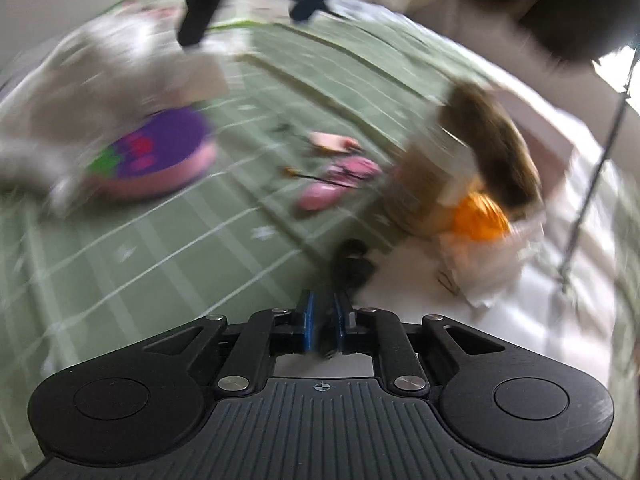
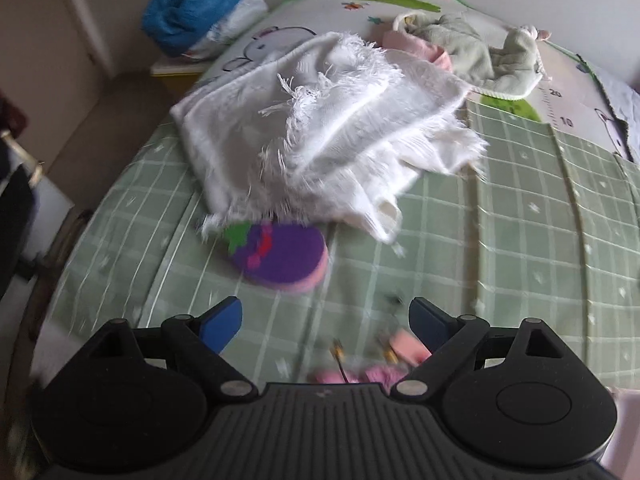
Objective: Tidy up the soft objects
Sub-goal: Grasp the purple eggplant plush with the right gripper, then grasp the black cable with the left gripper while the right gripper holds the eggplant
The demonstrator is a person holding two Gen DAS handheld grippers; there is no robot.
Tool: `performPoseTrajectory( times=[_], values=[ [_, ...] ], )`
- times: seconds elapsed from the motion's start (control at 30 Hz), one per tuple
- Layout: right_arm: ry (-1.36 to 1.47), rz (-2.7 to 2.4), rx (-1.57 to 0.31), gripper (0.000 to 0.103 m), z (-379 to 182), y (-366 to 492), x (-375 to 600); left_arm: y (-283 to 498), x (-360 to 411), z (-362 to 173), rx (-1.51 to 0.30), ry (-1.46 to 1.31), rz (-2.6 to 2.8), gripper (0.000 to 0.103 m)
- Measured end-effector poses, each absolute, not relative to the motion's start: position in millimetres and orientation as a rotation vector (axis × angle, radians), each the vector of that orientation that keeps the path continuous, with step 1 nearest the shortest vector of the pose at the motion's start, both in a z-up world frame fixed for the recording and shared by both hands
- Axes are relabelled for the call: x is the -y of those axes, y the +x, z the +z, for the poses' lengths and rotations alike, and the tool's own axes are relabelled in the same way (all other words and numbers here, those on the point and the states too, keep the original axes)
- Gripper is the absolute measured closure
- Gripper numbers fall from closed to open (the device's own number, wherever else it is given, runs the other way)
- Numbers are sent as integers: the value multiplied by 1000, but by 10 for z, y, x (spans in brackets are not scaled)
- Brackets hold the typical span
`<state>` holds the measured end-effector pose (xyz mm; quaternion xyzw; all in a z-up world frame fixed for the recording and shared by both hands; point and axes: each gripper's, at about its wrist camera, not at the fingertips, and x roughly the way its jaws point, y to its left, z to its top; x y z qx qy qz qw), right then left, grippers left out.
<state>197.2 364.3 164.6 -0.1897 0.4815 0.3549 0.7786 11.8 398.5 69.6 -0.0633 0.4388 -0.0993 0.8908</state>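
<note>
- Nearest my lens in the left wrist view, my left gripper point(image 1: 323, 312) is clenched: its two blue pads meet with nothing visible between them, above the edge of the green checked cover point(image 1: 120, 272) where it gives way to a white surface.
- Just ahead of those tips lies a small dark object point(image 1: 352, 264), too blurred to identify.
- Further ahead and to the right of my left gripper stands a brown box point(image 1: 432, 188) with an orange round item point(image 1: 480, 218) against it; both are smeared by motion.
- Ahead and to the left lies the purple-and-pink sponge point(image 1: 160, 160), with the white fringed cloth point(image 1: 100, 80) behind it.
- Pink scraps point(image 1: 336, 172) lie straight ahead, between sponge and box.
- My right gripper point(image 2: 326, 320) is released, blue pads spread wide over the green checked cover, gripping nothing.
- Directly ahead of it lies the purple-and-pink sponge, its far edge tucked under the white fringed cloth.
- Beyond the cloth, ahead and to the right, a grey-green plush garment point(image 2: 472, 48) rests on a cartoon-print mat point(image 2: 280, 36).
- Pink scraps lie close under my right gripper's right finger.
- Far ahead to the left sits a blue bundle point(image 2: 196, 4).
</note>
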Motion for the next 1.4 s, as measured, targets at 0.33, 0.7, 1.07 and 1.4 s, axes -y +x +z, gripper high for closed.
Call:
performPoseTrajectory(
  times=[0.33, 0.7, 1.07, 1.4],
  values=[
    [-400, 707, -1118, 12, 893, 2351, -4693, -173, -4926, 829, -813, -467, -72, 93],
    [-261, 946, -1409, 27, 1014, 2036, -4326, -99, -4193, 764, -834, -134, -299, 90],
    [-518, 905, -1002, 25, 1613, 1870, -4078, 211, -3688, 568, -907, 51, -366, 82],
    [-565, 839, -866, 25, 1733, 1811, -3706, 192, -3697, 516, -863, -19, -326, 87]
  ],
)
